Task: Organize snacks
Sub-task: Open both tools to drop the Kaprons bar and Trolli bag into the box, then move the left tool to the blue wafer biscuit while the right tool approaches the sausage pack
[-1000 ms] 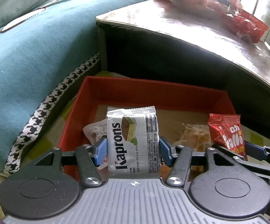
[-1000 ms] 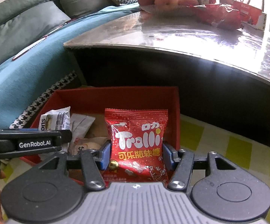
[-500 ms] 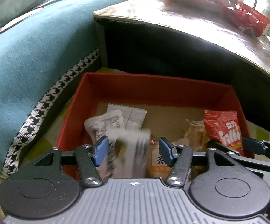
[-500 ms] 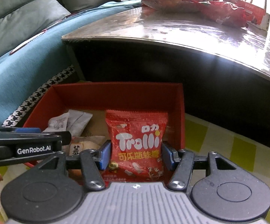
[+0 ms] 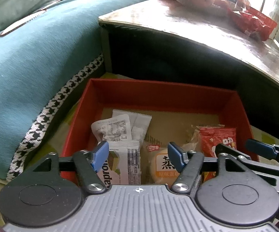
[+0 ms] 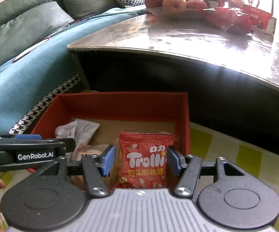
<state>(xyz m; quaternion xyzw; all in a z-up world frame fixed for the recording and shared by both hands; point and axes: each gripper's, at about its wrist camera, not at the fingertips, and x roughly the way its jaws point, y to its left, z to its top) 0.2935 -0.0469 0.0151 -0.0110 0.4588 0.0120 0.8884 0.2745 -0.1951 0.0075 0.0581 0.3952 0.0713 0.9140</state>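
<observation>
Between the left gripper's [image 5: 138,155] blue pads [image 5: 100,154] nothing is clamped now: the jaws have just been opening, and the white Kaprons wafer pack [image 5: 120,168], which a second ago stood upright in their grip, lies flat on the floor of the red box [image 5: 158,96] below the fingers, its left edge under the left pad and clear of the right one. Beside it, toward the right pad, sits a round bun in clear wrap [image 5: 162,166]; beyond the fingertips lie two crumpled white wrappers [image 5: 120,127]. Left release complete; one snack counted as boxed. Right gripper [image 6: 138,160]: jaws have also just been opening, slightly. The red Trolli gummy bag [image 6: 145,162] is upright between the pads [image 6: 108,158], but thin gaps show on both sides, so I read it as let go, or close to it, rather than pinched. Its lower edge is hidden behind the gripper body, so whether it rests on the box floor is not visible; it stands just inside the box's right wall. Judgement: both items are delivered into the box, and both hands are about free to fetch more. More red packets [image 6: 230,19] and a fruit bowl [image 6: 174,2] remain on the table [image 6: 178,36] behind the box.
</observation>
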